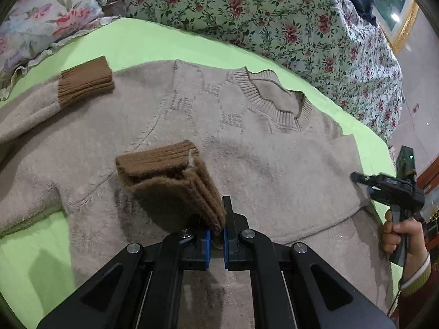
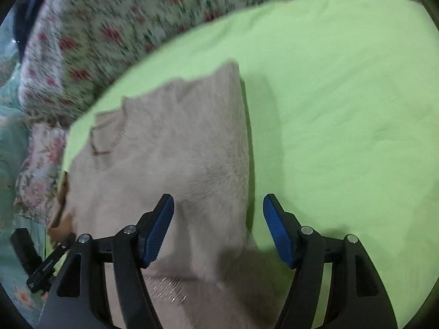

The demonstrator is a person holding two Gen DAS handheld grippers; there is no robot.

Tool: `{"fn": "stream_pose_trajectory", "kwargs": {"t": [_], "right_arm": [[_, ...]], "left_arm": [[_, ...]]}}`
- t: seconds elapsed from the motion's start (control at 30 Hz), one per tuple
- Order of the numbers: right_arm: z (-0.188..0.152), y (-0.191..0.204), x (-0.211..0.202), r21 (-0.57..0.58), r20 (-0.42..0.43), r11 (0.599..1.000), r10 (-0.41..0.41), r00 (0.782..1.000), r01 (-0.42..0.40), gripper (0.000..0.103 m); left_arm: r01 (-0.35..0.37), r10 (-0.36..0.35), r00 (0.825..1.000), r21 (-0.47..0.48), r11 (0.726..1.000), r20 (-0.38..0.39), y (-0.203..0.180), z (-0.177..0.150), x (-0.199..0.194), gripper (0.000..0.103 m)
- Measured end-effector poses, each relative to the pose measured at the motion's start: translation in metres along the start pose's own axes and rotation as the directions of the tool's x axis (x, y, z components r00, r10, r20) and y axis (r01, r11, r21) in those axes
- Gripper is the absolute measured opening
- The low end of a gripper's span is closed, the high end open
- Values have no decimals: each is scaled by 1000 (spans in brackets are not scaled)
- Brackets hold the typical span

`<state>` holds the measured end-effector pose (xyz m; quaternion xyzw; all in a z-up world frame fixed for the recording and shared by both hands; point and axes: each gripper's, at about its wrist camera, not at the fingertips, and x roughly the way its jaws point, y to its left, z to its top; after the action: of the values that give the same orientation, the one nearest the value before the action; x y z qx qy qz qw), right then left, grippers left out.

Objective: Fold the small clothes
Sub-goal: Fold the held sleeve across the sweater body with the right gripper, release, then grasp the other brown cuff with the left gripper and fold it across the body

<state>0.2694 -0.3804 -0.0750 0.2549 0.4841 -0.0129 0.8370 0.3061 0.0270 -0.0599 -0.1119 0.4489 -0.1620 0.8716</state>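
A beige knit sweater (image 1: 192, 126) lies flat on a light green sheet (image 1: 153, 41), its ribbed collar (image 1: 274, 96) toward the far right. One brown cuff (image 1: 86, 81) rests at the far left. My left gripper (image 1: 216, 233) is shut on the other brown ribbed cuff (image 1: 170, 181) and holds it above the sweater's chest. My right gripper (image 2: 218, 227) is open and empty, hovering over the sweater's folded right edge (image 2: 236, 148). It also shows in the left wrist view (image 1: 356, 176), at the sweater's right side, held by a hand.
A floral quilt (image 1: 274, 13) is piled along the far side of the sheet, with a floral pillow (image 1: 41, 19) at the far left. Bare green sheet (image 2: 343, 109) stretches right of the sweater. A gold-framed picture (image 1: 397, 19) hangs at the far right.
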Motion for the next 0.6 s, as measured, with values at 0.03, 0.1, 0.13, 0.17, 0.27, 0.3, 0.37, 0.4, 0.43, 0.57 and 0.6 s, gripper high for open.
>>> {"fn": "stream_pose_trajectory", "kwargs": {"t": [0.03,0.1,0.13,0.17,0.27,0.3,0.37,0.4,0.43,0.57,0.6], "right_arm": [[2,-2,1,1,-11,1000,5,1000,-5,11],[8,-11,-14,17,47,1000,-1,999,1,9],[10,-14,-21,10,74,1000,-24,997,23,9],[12,-17,-24,10,85,999,-40,996,39,8],[10,-25,-16,18,39,998,-67,997,67,8],[8,-24,-15,6,28,996,-89,996,88,10],[5,-15,-25,-10,65,986,-167,984,168,15],[1,-7,-35,-17,106,975,-217,970,220,16],[-7,6,-47,-35,163,968,-241,957,250,16],[-38,52,-40,-231,133,953,-171,976,198,30],[-44,53,-30,-247,95,949,-180,979,199,31]], "left_arm": [[7,-7,1000,2,1000,1,-2,2,0,5],[32,-32,999,8,999,7,-6,6,-1,5],[54,-54,999,12,998,7,-10,7,0,5],[58,-58,998,20,998,3,-14,7,4,5],[19,-18,1000,37,999,-24,-17,4,15,5],[19,-18,999,27,999,-41,-15,2,18,6],[38,-37,999,15,999,-38,-11,1,15,7],[44,-43,999,13,999,-33,-10,0,13,8],[45,-44,999,12,999,-30,-9,0,11,10],[29,-28,999,12,1000,-40,-8,-2,9,10],[26,-25,999,11,1000,-40,-6,-2,7,11]]}}
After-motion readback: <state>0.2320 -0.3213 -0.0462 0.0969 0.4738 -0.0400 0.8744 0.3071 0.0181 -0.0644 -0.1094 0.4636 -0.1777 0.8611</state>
